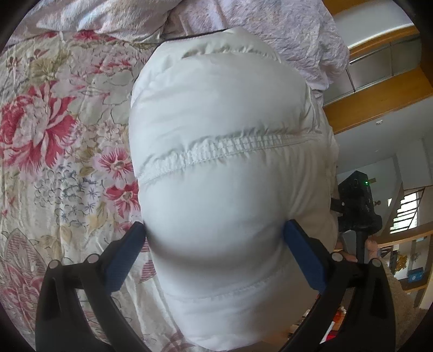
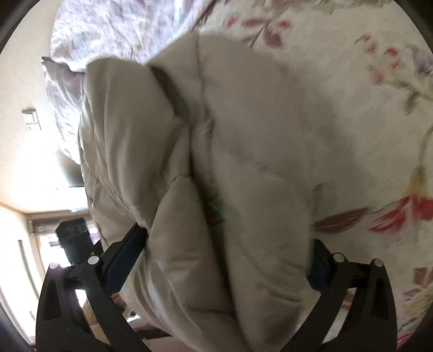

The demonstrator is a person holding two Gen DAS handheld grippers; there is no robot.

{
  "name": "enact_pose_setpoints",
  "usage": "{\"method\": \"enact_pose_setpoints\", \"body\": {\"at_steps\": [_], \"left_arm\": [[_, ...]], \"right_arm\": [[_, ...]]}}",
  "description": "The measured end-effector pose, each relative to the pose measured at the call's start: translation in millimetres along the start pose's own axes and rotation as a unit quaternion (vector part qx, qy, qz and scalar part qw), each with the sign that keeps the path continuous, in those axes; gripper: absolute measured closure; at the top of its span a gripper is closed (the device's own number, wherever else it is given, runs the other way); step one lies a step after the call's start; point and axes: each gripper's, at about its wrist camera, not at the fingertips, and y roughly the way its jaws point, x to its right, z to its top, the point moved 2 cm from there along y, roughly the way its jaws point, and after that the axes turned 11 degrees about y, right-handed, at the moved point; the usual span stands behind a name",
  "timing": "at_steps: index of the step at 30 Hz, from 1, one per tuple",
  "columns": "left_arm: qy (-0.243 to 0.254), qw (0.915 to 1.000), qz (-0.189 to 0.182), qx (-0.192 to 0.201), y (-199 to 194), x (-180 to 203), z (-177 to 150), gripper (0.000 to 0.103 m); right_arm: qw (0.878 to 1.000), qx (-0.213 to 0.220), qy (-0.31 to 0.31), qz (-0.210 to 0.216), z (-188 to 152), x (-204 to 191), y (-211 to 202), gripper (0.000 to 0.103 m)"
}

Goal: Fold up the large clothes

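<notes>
Both grippers have a bite of the same white puffer jacket (image 1: 227,151), which hangs bunched over the floral bedspread (image 1: 54,140).

From the left wrist, I see my left gripper (image 1: 215,230) with its jaws clenched on a thick padded roll of the jacket, blue pads sunk into either side. A gathered seam crosses the bulge above the jaws, and a rumpled lilac quilt (image 1: 270,24) lies beyond the jacket.

From the right wrist, my right gripper (image 2: 227,238) pinches another fat fold of the jacket; motion blur smears this view, so the far pad is mostly hidden.

I judge the fold barely begun: the jacket is lifted and lumpy, not yet laid flat, squared or doubled over.
</notes>
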Motion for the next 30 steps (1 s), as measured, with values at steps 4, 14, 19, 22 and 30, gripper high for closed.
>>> {"method": "enact_pose_setpoints", "body": {"at_steps": [4, 14, 19, 22, 30], "left_arm": [[-0.003, 1.0, -0.001, -0.001, 1, -3, 0, 0.002], [-0.021, 0.9996, -0.01, 0.014, 7, -6, -3, 0.002], [-0.064, 0.9971, -0.029, 0.028, 4, -19, -3, 0.002], [-0.084, 0.9947, -0.055, 0.021, 7, -27, -5, 0.002], [-0.127, 0.9861, -0.101, 0.037, 22, -35, -15, 0.002]], "right_arm": [[0.999, -0.024, -0.01, 0.019, -7, -5, 18, 0.001], [0.998, -0.014, -0.005, 0.053, -7, 11, 10, 0.001], [0.998, -0.018, -0.004, 0.061, -9, 22, -1, 0.001], [0.998, -0.017, 0.001, 0.064, -11, 28, 5, 0.001], [0.998, -0.015, 0.011, 0.066, -3, 40, 4, 0.001]]}}
